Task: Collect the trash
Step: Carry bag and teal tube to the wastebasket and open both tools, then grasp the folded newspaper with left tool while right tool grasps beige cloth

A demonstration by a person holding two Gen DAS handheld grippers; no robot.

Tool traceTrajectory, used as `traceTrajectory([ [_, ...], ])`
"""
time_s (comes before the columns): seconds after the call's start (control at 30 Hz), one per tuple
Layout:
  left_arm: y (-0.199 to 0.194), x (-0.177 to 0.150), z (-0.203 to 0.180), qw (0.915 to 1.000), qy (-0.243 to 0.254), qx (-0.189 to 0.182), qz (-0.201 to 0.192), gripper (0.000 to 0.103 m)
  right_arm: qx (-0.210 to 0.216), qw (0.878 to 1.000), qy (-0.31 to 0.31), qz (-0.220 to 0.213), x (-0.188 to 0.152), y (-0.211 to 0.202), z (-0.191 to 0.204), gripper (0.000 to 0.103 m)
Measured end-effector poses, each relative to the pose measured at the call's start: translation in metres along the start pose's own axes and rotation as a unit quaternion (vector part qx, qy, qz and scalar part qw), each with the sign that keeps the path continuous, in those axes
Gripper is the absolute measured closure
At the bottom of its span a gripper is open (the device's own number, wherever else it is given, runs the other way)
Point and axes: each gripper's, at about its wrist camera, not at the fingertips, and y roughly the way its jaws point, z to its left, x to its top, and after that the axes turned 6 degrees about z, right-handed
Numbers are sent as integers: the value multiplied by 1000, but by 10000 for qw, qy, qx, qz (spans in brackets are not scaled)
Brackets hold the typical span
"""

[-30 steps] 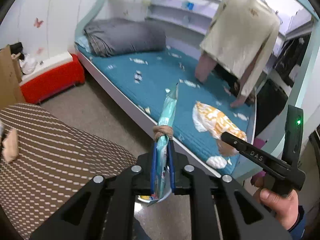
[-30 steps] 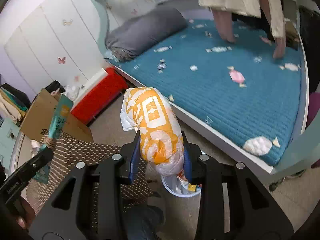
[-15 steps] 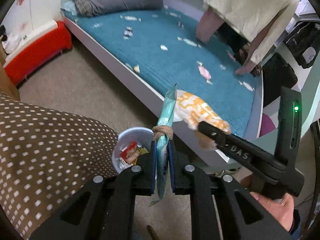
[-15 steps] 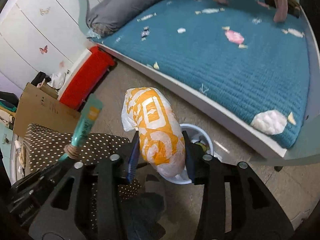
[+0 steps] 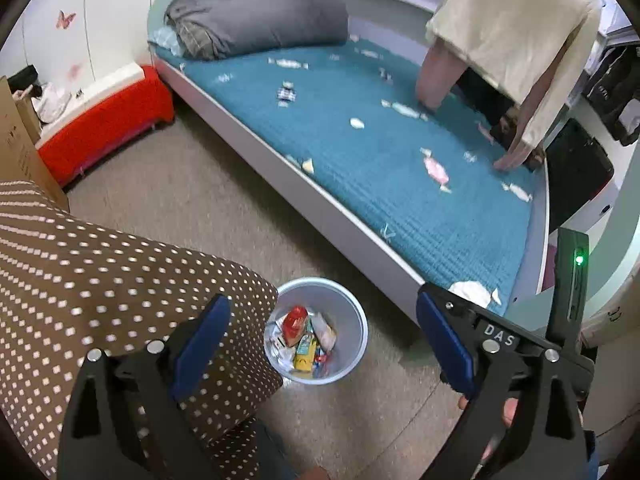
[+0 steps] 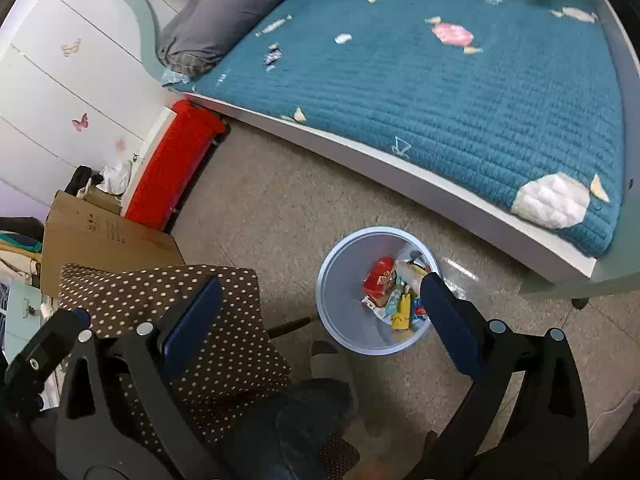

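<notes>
Both grippers, left gripper and right gripper, hung over the bin with jaws opening wide and empty, to drop trash inside; more wrappers littered the bed.

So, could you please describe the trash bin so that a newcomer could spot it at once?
Start at the bed with the teal quilt. On the floor beside its white frame stands a round pale-blue bin holding wrappers. It is the only open container there, next to the brown dotted cushion.
</notes>
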Motion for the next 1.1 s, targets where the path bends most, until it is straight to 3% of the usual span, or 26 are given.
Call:
traceTrajectory([
  [0.37,-78,-25,3,9957,256,191,-873,11,243,9950,-630,-742,-11,-81,72,6],
  [0.53,-117,-34,17,9918,143,255,-1246,9,410,9889,-1029,-986,-22,-111,114,6],
  [0.83,-179,-61,71,9832,-325,521,-1719,9,671,9727,-1875,-1192,-53,-141,200,6],
  [1.1,-237,-88,137,9678,-849,929,-2179,9,817,9556,-2590,-1147,-81,-141,268,6],
])
